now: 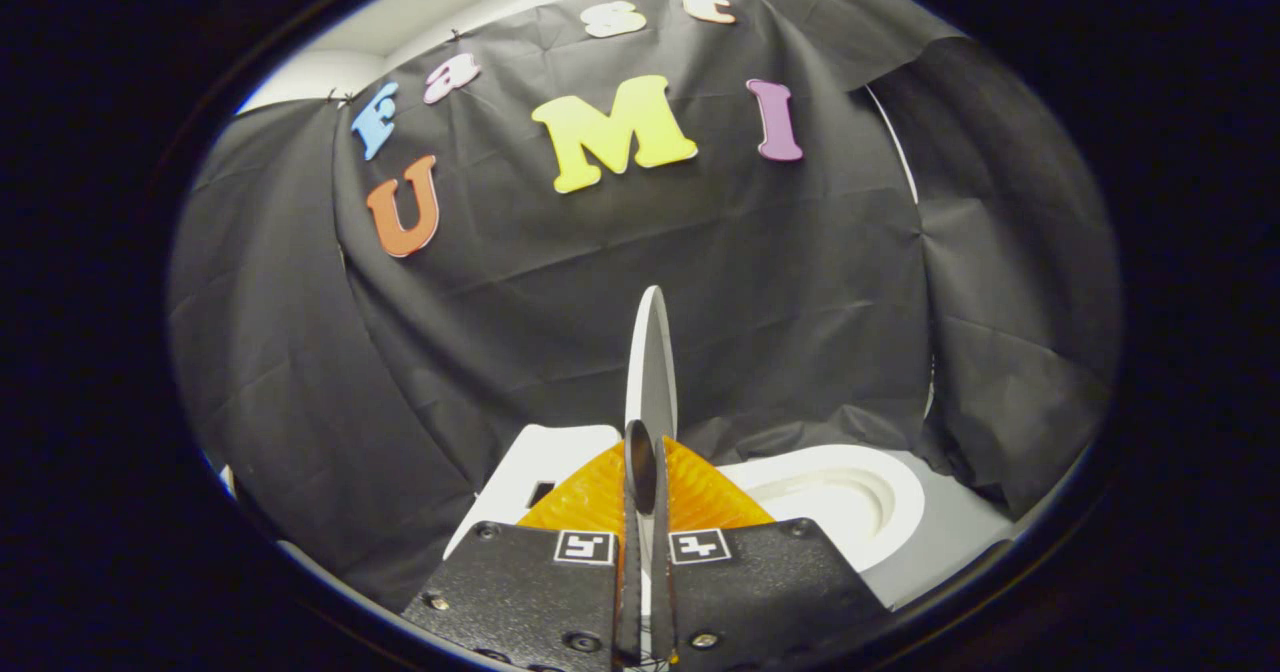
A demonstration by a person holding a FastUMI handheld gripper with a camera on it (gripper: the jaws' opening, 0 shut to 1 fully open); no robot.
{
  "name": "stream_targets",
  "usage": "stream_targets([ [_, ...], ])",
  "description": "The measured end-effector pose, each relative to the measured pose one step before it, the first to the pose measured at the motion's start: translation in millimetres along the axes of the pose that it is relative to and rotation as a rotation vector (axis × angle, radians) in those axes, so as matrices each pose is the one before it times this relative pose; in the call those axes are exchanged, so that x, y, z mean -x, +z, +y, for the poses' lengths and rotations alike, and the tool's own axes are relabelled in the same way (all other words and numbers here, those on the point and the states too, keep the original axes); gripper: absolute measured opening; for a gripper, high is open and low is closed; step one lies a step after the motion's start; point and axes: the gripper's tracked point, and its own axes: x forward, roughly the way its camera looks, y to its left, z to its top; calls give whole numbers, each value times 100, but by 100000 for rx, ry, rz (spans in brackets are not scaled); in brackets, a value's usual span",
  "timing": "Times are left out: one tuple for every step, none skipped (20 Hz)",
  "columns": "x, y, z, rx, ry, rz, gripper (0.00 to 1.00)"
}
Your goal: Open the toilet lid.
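The gripper [645, 472] has its two fingers [700, 497] drawn close together, with the lid [652, 362] caught edge-on in the narrow slot between them. Both fingers press on the lid's thin edge, one from each side, so the jaws are clamped on it rather than fully together.

The lid stands upright, seen almost exactly side-on as a slim pale sliver rising out of the gap between the fingertips and reaching up against the cloth wall [800, 292]. Its lower part is hidden behind the fingers; its rounded top is well clear above them.

Just to the right of the fingers and a little beyond them lies the bowl [880, 512], its rim uncovered and the hollow inside visible. To the left of the fingers, close behind them, sits the tank [545, 457], a pale block with a dark recess near its lower edge. The lid stands between tank and bowl, on the line of the gripper's slot.

The bowl rests on a grey floor [950, 542] that runs to the foot of the cloth wall on the right. Two small square markers [585, 547] sit on the gripper's body, one on either side of the slot
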Motion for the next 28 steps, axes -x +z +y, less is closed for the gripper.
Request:
stream_targets([
  [-169,-37,503,2017,-528,-22,7],
  [-128,-147,447,2222,-545,81,7],
  [-53,14,628,2140,-518,-79,7],
  [-17,-146,571,2021,-170,-116,7],
  [-8,-65,618,2427,168,-330,7],
  [-32,-57,674,2372,368,-575,7],
  [-132,-59,648,1821,290,-770,7],
  [-208,-97,593,1601,207,-383,7],
  [-162,-57,590,1136,222,-175,7],
  [-299,-81,669,1291,727,295,7],
  [-199,-73,719,886,1285,485,7],
  [-78,-160,633,802,955,647,7],
  [-238,-36,598,1263,495,386,7],
  [-122,-120,563,1615,166,328,7],
  [-197,-56,659,1710,308,196,7],
  [49,-119,810,1926,615,2,7],
  [-121,-25,768,2474,924,-88,9],
  [-102,-142,856,3125,1477,327,10],
  [-59,-96,621,3249,1060,56,15],
  [-22,-140,379,2496,1731,-13,19],
  [-8,111,543,1848,2925,-704,23],
  [107,31,786,353,4054,-910,25],
  [189,535,376,-286,4010,-1709,39],
  [220,435,77,-570,1798,-2011,54],
  [656,850,-106,601,-33,-3395,68],
  [831,1024,-542,1226,-1458,-4489,82],
  [923,1362,-630,1239,-1547,-5216,97],
  [790,1030,-387,236,-676,-4608,97],
])
